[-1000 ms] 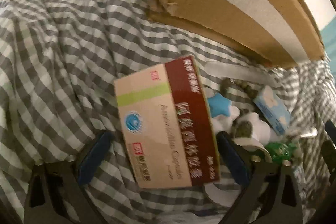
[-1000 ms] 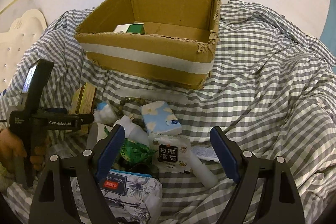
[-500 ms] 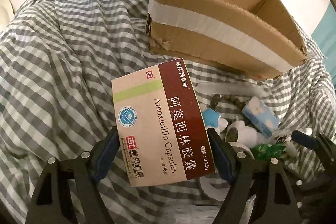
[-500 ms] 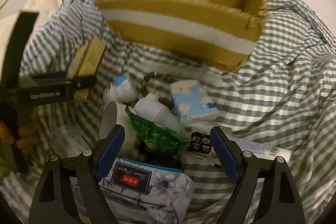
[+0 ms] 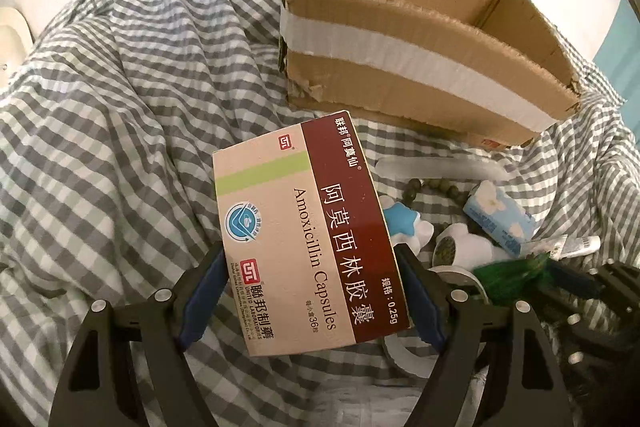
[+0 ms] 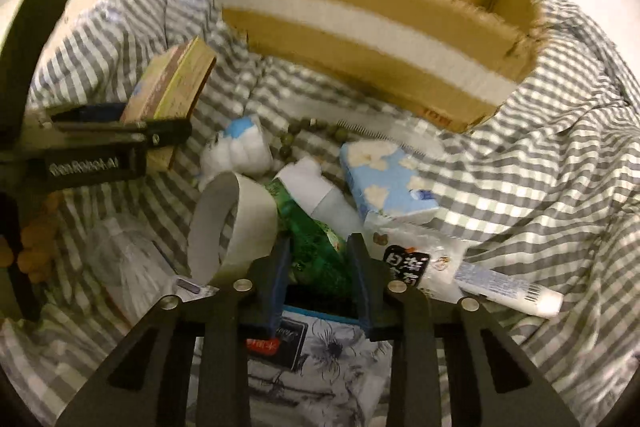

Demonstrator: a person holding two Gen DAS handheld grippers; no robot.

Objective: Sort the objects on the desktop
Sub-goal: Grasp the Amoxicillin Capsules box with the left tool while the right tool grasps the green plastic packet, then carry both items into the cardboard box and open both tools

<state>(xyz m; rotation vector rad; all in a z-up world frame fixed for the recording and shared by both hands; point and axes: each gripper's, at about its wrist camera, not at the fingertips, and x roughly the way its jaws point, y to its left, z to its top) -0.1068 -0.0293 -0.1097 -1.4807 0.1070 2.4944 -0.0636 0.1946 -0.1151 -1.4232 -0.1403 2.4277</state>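
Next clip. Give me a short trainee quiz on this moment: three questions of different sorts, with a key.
1. True or false: the amoxicillin box already lies inside the cardboard box.
2. What sits between the pads of the right tool? A) tape roll B) green packet C) blue tissue pack
3. What colour is the tape band across the cardboard box's front?

Key:
1. False. The left tool grips it above the checked cloth, short of the cardboard box.
2. B. The jaws have just been closing on it.
3. White.
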